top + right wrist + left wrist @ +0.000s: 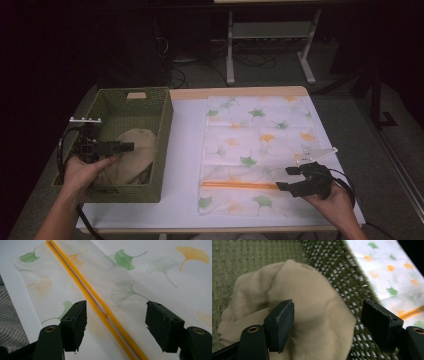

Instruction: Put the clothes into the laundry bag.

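While left gripper (pixel 131 146) hovers spread over beige crumpled cloth (pixel 131 155) in green woven basket (pixel 162 150) — right gripper (pixel 288 178), spread too, at 5 o'clock over leaf-print zip bag (pixel 255 140).

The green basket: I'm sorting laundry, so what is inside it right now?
Inside the green basket lies one crumpled beige cloth, with the open left gripper poised over it. Woven floor shows beside the cloth; anything beneath its folds is covered.
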`<action>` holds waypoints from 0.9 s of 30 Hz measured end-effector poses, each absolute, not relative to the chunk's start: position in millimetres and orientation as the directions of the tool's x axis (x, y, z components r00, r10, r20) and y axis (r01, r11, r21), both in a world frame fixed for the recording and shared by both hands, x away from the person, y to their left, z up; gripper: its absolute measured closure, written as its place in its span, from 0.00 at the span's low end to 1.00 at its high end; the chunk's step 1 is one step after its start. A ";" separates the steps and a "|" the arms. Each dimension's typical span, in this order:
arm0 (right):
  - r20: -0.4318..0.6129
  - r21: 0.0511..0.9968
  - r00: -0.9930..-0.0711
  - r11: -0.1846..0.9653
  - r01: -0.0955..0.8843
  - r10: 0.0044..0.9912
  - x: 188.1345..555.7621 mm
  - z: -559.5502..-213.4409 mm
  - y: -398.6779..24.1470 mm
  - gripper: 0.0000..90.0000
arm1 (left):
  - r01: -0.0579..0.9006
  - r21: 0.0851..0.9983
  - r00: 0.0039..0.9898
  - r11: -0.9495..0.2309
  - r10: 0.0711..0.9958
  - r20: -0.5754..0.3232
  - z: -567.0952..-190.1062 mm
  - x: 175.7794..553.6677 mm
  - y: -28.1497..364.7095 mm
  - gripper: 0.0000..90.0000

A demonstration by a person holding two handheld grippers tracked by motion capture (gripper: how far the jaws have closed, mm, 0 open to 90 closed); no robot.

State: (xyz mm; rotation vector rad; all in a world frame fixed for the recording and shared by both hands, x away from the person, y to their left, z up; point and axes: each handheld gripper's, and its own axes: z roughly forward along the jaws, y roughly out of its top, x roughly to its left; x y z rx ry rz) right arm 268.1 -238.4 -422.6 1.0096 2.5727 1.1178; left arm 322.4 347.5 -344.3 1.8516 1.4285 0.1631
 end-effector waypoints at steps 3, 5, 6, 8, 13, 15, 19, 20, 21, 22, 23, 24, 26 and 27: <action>0.116 0.692 -0.762 0.498 0.522 0.637 268.2 -422.9 -236.0 0.36 | 0.778 0.621 0.354 -0.095 0.883 -0.308 -349.3 326.2 342.9 0.29; 0.115 0.691 -0.763 0.501 0.522 0.636 268.4 -423.1 -235.3 0.36 | 0.805 0.584 0.334 -0.101 0.892 -0.306 -351.8 330.6 340.8 0.29; 0.117 0.691 -0.763 0.500 0.523 0.636 268.8 -423.2 -234.9 0.36 | 0.811 0.576 0.323 -0.101 0.899 -0.296 -352.4 332.3 340.4 0.29; 0.114 0.694 -0.768 0.502 0.516 0.631 269.4 -423.2 -234.6 0.36 | 0.822 0.561 0.314 -0.099 0.901 -0.301 -354.3 335.9 339.8 0.29; 0.098 0.698 -0.777 0.513 0.499 0.622 270.6 -416.6 -233.5 0.36 | 0.870 0.478 0.287 -0.123 0.914 -0.287 -364.2 346.3 333.6 0.26; 0.081 0.703 -0.784 0.523 0.482 0.615 271.7 -412.0 -233.2 0.36 | 0.883 0.452 0.283 -0.129 0.914 -0.292 -368.2 349.9 330.6 0.26; 0.046 0.721 -0.807 0.540 0.435 0.588 275.4 -404.8 -230.6 0.36 | 0.906 0.394 0.280 -0.154 0.917 -0.286 -377.3 357.6 323.1 0.31; 0.033 0.725 -0.815 0.548 0.418 0.579 276.3 -404.8 -229.7 0.36 | 0.910 0.384 0.279 -0.158 0.917 -0.284 -378.7 358.5 321.9 0.36; 0.015 0.726 -0.824 0.561 0.398 0.566 277.7 -405.0 -228.3 0.37 | 0.914 0.374 0.277 -0.158 0.916 -0.291 -379.5 358.9 321.9 0.41; 0.012 0.722 -0.828 0.568 0.395 0.561 279.1 -405.7 -227.3 0.37 | 0.915 0.369 0.281 -0.163 0.914 -0.292 -379.9 358.9 322.1 0.51; 0.016 0.717 -0.828 0.570 0.400 0.561 280.5 -406.5 -226.7 0.37 | 0.919 0.358 0.281 -0.168 0.914 -0.292 -380.7 358.9 322.4 0.57; 0.024 0.711 -0.829 0.574 0.407 0.558 282.5 -407.7 -226.1 0.37 | 0.925 0.340 0.279 -0.170 0.911 -0.303 -381.9 359.5 322.1 0.62; 0.030 0.705 -0.835 0.580 0.407 0.549 284.7 -409.4 -225.2 0.37 | 0.925 0.332 0.288 -0.182 0.909 -0.302 -382.7 359.9 320.2 0.70; 0.028 0.700 -0.842 0.591 0.401 0.539 286.5 -410.4 -223.9 0.37 | 0.926 0.329 0.290 -0.187 0.908 -0.301 -382.7 360.0 319.6 0.76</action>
